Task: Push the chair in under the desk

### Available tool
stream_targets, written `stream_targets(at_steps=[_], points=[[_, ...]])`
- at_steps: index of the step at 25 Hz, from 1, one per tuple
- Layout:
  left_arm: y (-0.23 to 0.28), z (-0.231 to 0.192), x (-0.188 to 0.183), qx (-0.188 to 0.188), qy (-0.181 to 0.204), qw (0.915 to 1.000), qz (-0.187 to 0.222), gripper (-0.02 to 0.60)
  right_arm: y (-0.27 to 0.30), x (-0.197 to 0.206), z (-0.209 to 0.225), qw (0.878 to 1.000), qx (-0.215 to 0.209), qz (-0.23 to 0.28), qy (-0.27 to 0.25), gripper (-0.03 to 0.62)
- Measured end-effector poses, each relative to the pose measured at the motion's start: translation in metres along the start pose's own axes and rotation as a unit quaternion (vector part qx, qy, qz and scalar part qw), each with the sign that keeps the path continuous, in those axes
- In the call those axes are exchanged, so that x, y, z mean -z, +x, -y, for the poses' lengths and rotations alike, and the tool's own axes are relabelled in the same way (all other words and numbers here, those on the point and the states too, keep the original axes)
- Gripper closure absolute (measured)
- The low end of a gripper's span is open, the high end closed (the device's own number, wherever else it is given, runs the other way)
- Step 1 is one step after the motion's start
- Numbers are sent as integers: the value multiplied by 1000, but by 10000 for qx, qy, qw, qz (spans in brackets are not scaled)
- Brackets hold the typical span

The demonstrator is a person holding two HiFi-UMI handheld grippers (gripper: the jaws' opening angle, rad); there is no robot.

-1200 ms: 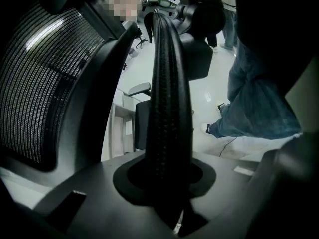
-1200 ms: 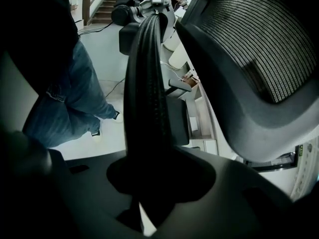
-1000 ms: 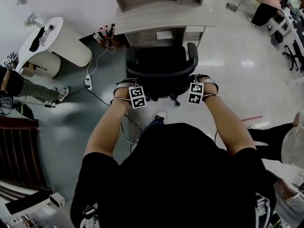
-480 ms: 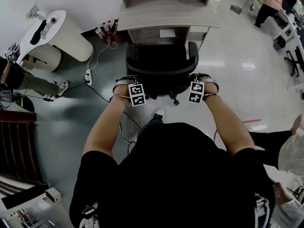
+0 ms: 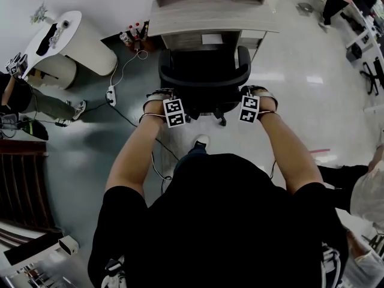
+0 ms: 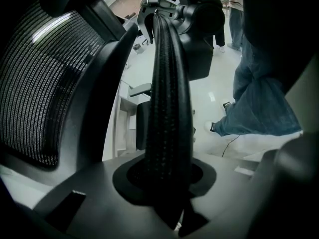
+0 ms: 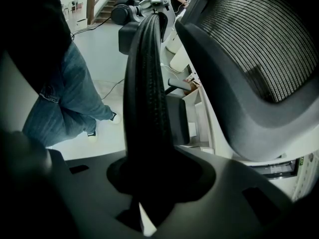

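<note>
Grippers set for a two-handed shove: left gripper (image 6: 167, 193) and right gripper (image 7: 149, 183) each have jaws closed on the black ribbed rear bar (image 6: 167, 108) of the black mesh-backed office chair (image 5: 204, 80). Chair faces the grey wooden desk (image 5: 210, 11), front at its edge, apparently not fully under.

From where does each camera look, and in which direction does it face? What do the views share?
Head view: on the person's head, facing steeply down at the chair and desk; shirt and both forearms show.
Left gripper view: on the left gripper, looking along its shut jaws beside the mesh backrest; jeans leg at right.
Right gripper view: on the right gripper, mirrored: shut jaws, mesh at right, jeans at left.
Shared: all show the chair; each gripper view sees the opposite gripper.
</note>
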State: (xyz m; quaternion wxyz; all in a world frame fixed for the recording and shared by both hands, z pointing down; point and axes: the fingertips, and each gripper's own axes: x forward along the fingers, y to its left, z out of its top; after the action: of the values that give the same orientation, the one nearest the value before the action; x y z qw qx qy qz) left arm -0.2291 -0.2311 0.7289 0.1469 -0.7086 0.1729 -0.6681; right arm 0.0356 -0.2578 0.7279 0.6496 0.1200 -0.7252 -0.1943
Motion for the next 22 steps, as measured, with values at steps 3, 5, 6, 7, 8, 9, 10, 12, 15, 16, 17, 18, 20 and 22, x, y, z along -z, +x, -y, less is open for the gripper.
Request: stream_targets(at_steps=[3, 5, 6, 7, 8, 9, 10, 12, 15, 16, 17, 18, 20, 22], points=[[4, -10, 4, 8, -17, 10000, 1, 489, 5, -2, 10, 10000, -14, 0, -6, 476], [8, -17, 4, -4, -19, 10000, -3, 488, 9, -2, 18, 10000, -6, 9, -5, 476], [10, -22, 5, -9, -19, 10000, -8, 488, 12, -2, 22, 10000, -1, 13, 0, 476], [13, -26, 5, -12, -18, 10000, -11, 488, 14, -2, 26, 10000, 4, 11, 6, 476], [15, -30, 5, -12, -15, 10000, -10, 488, 16, -1, 30, 10000, 8, 6, 14, 476], [17, -34, 6, -13, -12, 10000, -3, 488, 18, -2, 34, 10000, 10, 2, 22, 476], [19, -39, 7, -16, -10, 10000, 5, 488, 20, -3, 39, 10000, 11, 2, 28, 476], [22, -46, 11, -24, -9, 10000, 11, 488, 24, -6, 46, 10000, 12, 7, 30, 476], [29, -57, 14, -60, -2, 10000, 18, 486, 31, -7, 56, 10000, 27, 3, 35, 476], [31, -61, 14, -70, 2, 10000, 21, 486, 33, -7, 60, 10000, 32, -2, 42, 476], [34, -66, 15, -75, 6, 10000, 24, 486, 35, -8, 65, 10000, 34, -6, 51, 476], [36, -71, 17, -75, 10, 10000, 26, 486, 38, -9, 70, 10000, 33, -8, 60, 476], [40, -81, 21, -61, 19, 10000, 32, 486, 42, -12, 79, 10000, 26, -13, 70, 476], [44, -90, 24, -61, 25, 10000, 40, 486, 46, -14, 87, 10000, 24, -13, 69, 476]])
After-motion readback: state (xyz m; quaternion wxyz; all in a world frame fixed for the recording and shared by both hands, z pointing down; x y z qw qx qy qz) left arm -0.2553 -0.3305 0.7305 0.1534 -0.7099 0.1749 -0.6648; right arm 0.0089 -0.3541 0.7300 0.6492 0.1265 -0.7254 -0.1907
